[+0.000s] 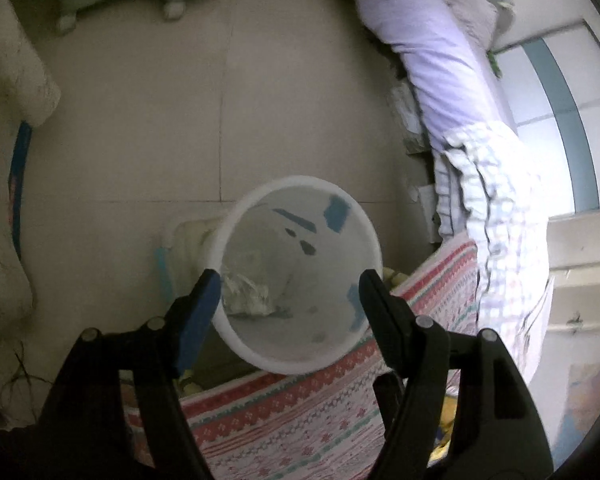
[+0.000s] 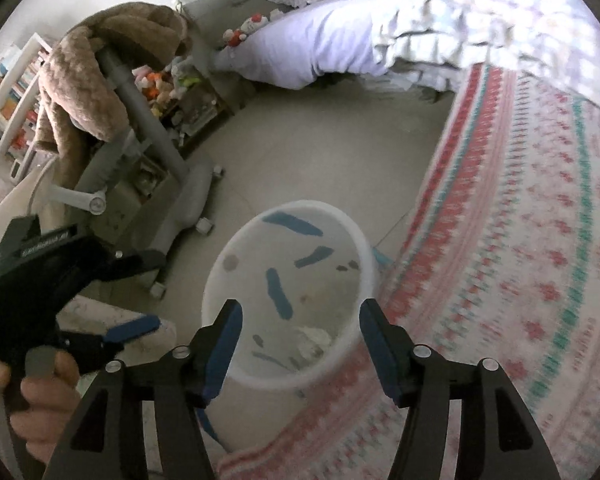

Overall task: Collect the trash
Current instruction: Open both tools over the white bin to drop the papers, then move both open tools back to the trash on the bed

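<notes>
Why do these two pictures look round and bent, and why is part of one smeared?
Both views come through fisheye lenses, so edges curve and corners go black. Left wrist view: dim and fairly sharp, with the white bin clear and bright glare at the right. Right wrist view: brighter, with the patterned bedspread streaked by motion blur.

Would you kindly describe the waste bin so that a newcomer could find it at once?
Start at the bed with the patterned red-and-green bedspread. On the tiled floor, right against its edge, stands the waste bin: a round, open, translucent white tub with blue streaks on its wall and crumpled wrapping inside.
</notes>
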The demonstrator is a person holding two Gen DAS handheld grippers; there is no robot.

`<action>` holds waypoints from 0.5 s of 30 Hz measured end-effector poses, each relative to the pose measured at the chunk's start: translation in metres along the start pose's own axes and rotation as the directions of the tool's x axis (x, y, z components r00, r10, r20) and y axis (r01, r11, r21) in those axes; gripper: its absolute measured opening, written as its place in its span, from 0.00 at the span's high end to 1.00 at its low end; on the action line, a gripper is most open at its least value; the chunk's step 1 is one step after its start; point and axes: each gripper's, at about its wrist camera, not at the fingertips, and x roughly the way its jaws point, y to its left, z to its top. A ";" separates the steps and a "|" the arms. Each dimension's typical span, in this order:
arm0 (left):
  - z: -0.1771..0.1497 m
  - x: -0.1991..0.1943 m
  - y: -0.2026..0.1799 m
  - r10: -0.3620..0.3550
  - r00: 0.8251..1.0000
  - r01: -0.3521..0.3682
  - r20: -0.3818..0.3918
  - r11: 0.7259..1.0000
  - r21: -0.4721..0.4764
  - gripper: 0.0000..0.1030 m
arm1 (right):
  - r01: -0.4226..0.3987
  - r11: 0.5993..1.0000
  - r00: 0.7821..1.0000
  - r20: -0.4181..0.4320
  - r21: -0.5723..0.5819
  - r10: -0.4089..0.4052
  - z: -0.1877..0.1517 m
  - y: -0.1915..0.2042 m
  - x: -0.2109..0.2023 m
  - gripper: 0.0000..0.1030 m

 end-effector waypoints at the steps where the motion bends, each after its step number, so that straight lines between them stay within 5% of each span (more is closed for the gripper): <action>1: -0.004 -0.002 -0.006 0.001 1.000 -0.001 0.012 1.000 0.026 0.31 | 0.006 1.000 1.000 0.008 -0.004 -0.006 -0.003 -0.004 -0.009 0.39; 7: -0.053 -0.008 -0.069 -0.008 0.999 -0.005 0.047 0.962 0.273 0.31 | 0.066 0.998 0.996 0.068 -0.013 -0.065 -0.021 -0.039 -0.086 0.39; 10: -0.081 -0.015 -0.095 -0.077 0.997 0.076 -0.011 0.936 0.345 0.31 | 0.088 0.996 0.987 0.132 -0.002 -0.087 -0.028 -0.068 -0.149 0.39; 15: -0.134 -0.036 -0.145 -0.126 0.991 0.077 0.054 0.838 0.540 0.31 | 0.192 0.973 0.942 0.254 0.129 -0.219 -0.034 -0.139 -0.260 0.33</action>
